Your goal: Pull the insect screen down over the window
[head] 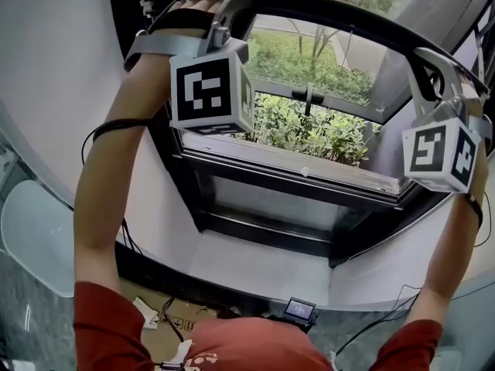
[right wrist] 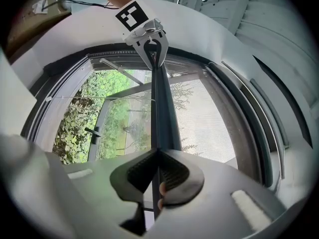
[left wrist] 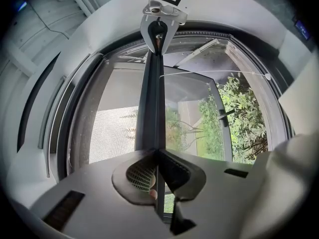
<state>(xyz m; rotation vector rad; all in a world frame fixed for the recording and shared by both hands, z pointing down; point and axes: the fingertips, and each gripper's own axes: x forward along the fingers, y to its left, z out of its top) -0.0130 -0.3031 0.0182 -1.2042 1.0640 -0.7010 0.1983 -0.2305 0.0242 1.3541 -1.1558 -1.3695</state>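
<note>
Room: you face a white window recess with a pale sill [head: 263, 265]. Green shrubs [head: 317, 130] fill the view outside.
Window: the frame [head: 186, 184] is dark. The glazed sash [head: 309, 178] stands swung outward and carries a black handle [head: 308, 97].
Insect screen: the dark, straight bar [head: 325, 14] sits high in the opening, at your raised arms. Fine grey mesh [left wrist: 114, 133] spans from the bar to the frame on one side; the other side is uncovered.
Obstruction: a thin white cord [left wrist: 214, 72] ending in a bead stretches across the uncovered side.
Left gripper [head: 220, 18]: its ribbed pads are clamped tight on the bar near its left end.
Right gripper [head: 424, 64]: its jaws are closed on the same bar near its right end.
Floor: cardboard [head: 174, 315] lies below you, beside a small lit device [head: 299, 309].
</note>
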